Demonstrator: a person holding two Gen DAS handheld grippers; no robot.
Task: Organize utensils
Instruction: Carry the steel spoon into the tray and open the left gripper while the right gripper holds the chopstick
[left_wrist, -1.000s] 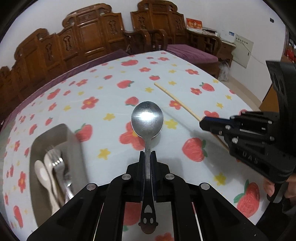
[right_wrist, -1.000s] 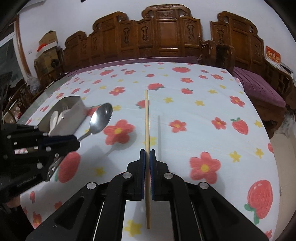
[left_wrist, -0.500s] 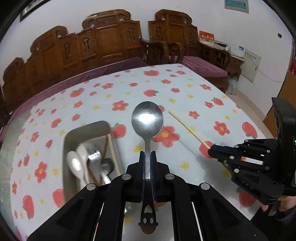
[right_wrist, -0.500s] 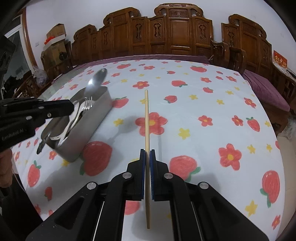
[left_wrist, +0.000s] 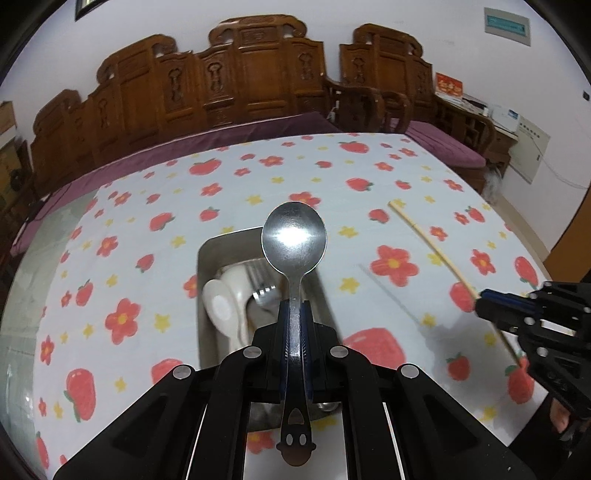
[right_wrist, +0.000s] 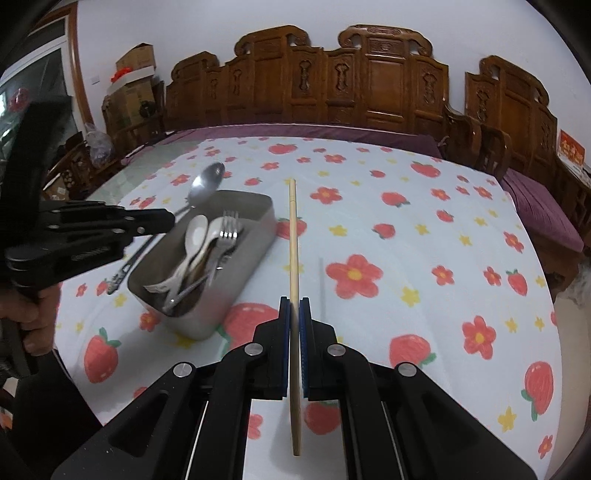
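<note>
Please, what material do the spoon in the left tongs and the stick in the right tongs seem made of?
Spoon: likely polished stainless steel, with a mirror-like glare on the bowl. Chopstick: probably bamboo or light wood, pale tan and matte, with no shine.

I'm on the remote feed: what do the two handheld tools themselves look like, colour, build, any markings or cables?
Both match. The left tool and right tool are matte black, angular, with cut-out slots, round silver screw heads and blue pads lining the fingers. Seen side-on, the left tool's black body carries embossed lettering too blurred to read and a pistol-style handle. No cables or sleeves show clearly.
</note>
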